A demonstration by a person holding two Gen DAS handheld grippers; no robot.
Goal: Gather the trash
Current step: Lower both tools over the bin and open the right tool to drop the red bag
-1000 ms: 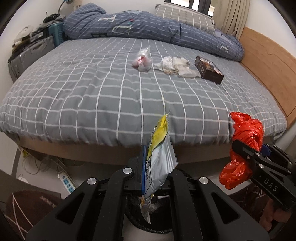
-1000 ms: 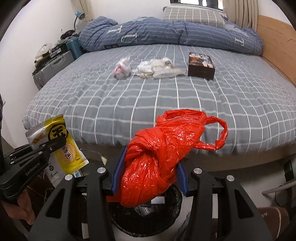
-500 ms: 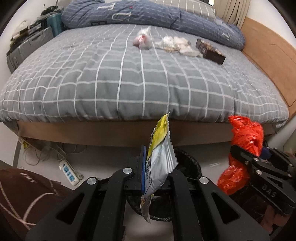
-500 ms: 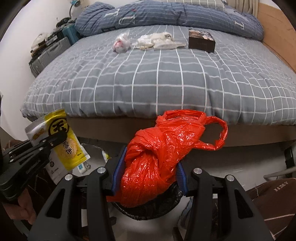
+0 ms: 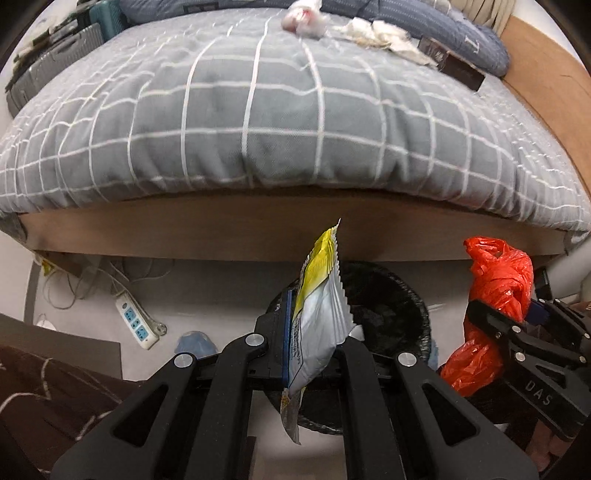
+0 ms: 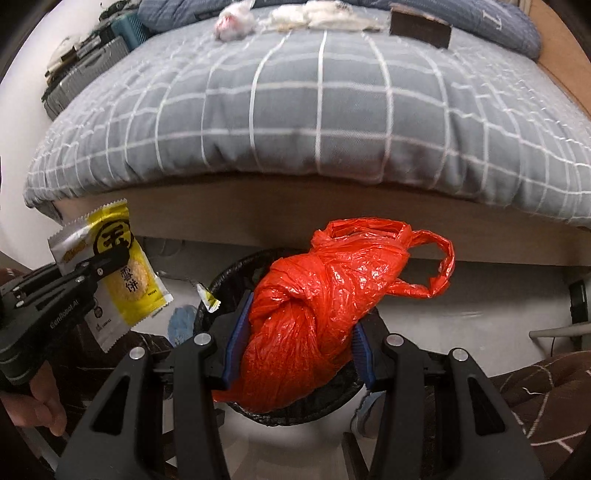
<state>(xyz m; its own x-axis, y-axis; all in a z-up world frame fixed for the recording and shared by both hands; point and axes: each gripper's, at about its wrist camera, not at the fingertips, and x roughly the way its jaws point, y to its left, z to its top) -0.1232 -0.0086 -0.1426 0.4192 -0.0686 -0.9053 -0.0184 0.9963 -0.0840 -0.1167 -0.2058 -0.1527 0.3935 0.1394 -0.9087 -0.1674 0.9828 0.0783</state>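
The bed (image 5: 280,122) with its grey checked cover fills the upper half of both views. Below its wooden edge, on the pale floor, stands the black-lined trash bin (image 5: 388,295), and both my grippers hang just over it.

My right gripper (image 6: 299,354) pinches a knotted red plastic bag (image 6: 325,302) between its blue pads; the jaws stand partly apart because the bag is thick. Only the right view shows the whole bag with its loose handle loop, and that it covers most of the bin's mouth. In the left view I see the bag only from the side, at the right edge.

My left gripper (image 5: 314,347) is pressed together on a yellow and white snack wrapper (image 5: 317,314). The left view shows the wrapper edge-on, standing up over the bin. The right view shows its printed face, with my hand (image 6: 33,402) under the gripper.

Far on the bed lie a dark box (image 6: 421,26), white crumpled tissues (image 6: 314,16) and a small clear bag (image 6: 232,22). Only the left view shows the white power strip (image 5: 136,325) on the floor.
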